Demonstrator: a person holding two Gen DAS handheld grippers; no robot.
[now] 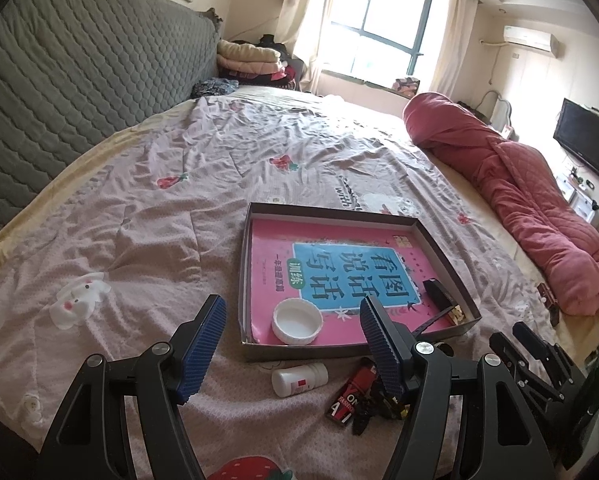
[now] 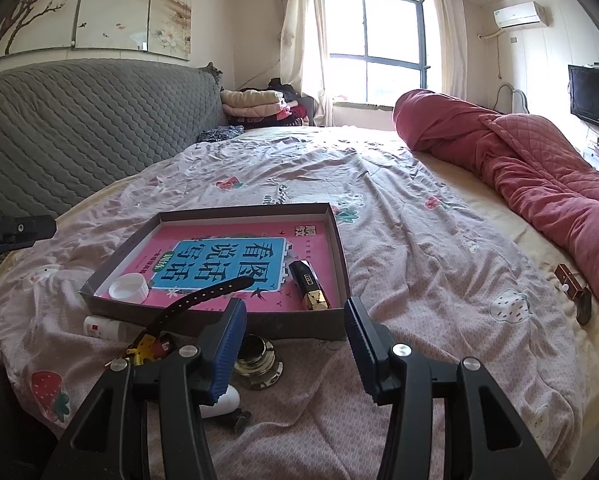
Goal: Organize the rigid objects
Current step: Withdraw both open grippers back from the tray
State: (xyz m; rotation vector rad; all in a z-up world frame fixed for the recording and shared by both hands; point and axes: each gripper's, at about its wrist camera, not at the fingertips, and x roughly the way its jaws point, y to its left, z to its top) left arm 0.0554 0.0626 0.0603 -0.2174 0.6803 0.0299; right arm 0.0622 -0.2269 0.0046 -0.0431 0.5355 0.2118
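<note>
Two open tongs over a bed (image 1: pixel 179 168) with a half-filled box (image 1: pixel 255 216).

Box holds a book (image 2: pixel 235 256), lighter (image 2: pixel 309 286) and cap (image 2: pixel 129 286), probably sorted there already. Bottle (image 1: pixel 299 378) and ashtray (image 2: pixel 257 364) lie outside its near wall, so they likely wait for their turn. Left tongs (image 1: pixel 287 356) and right tongs (image 2: pixel 295 344) hover above them, gripping nothing.

Home bedroom. Beyond the fingers a big bed (image 2: pixel 399 208) in a strawberry-print sheet is filling the view, grey quilted headboard (image 2: pixel 79 128) sitting to their left, rolled pink quilt (image 2: pixel 539 176) lying right; curtained window (image 2: pixel 375 44), wall AC (image 2: pixel 519 14) and TV (image 2: pixel 595 96) showing farther back.
</note>
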